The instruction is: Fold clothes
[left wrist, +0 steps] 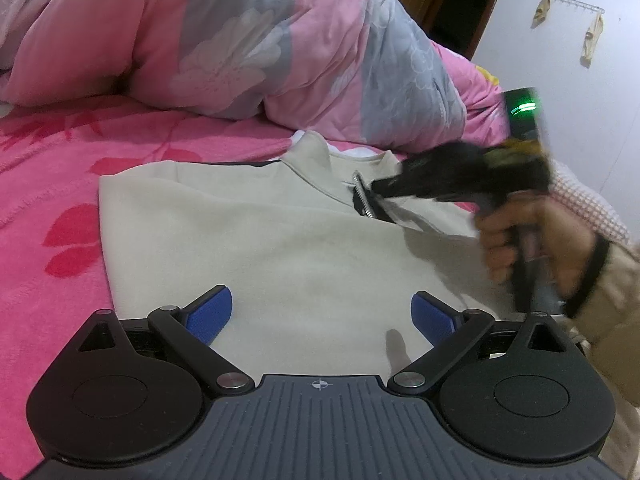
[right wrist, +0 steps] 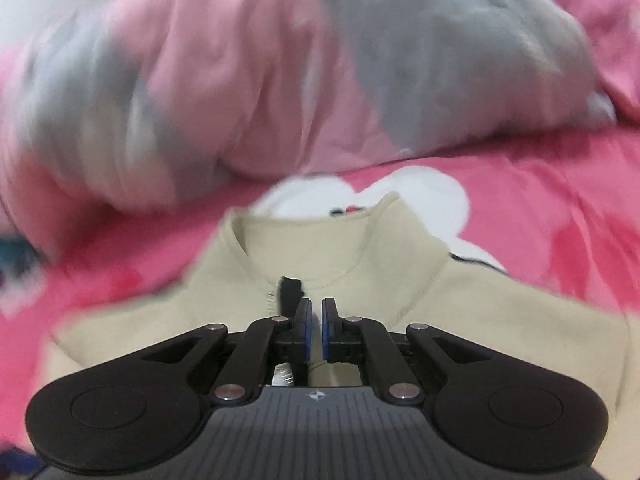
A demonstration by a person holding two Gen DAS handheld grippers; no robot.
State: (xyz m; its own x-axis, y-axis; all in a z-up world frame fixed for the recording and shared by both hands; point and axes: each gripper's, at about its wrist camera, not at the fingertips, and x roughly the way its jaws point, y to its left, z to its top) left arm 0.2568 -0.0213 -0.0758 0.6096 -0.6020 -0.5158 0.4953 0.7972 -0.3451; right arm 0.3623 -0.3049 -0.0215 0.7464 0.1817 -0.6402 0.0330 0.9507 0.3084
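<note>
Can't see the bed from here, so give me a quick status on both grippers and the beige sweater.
Left gripper open, low over sweater. Right gripper shut, empty, near collar zipper. Sweater flat on pink bedspread. Nothing in the way.

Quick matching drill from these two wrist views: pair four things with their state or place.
1 left gripper
2 right gripper
3 beige top
4 quilt

a bunched at the back of the bed
b jaws wide apart
c spread flat on the pink blanket
d jaws nearly together, near the collar

Pairs: 1-b, 2-d, 3-c, 4-a
</note>
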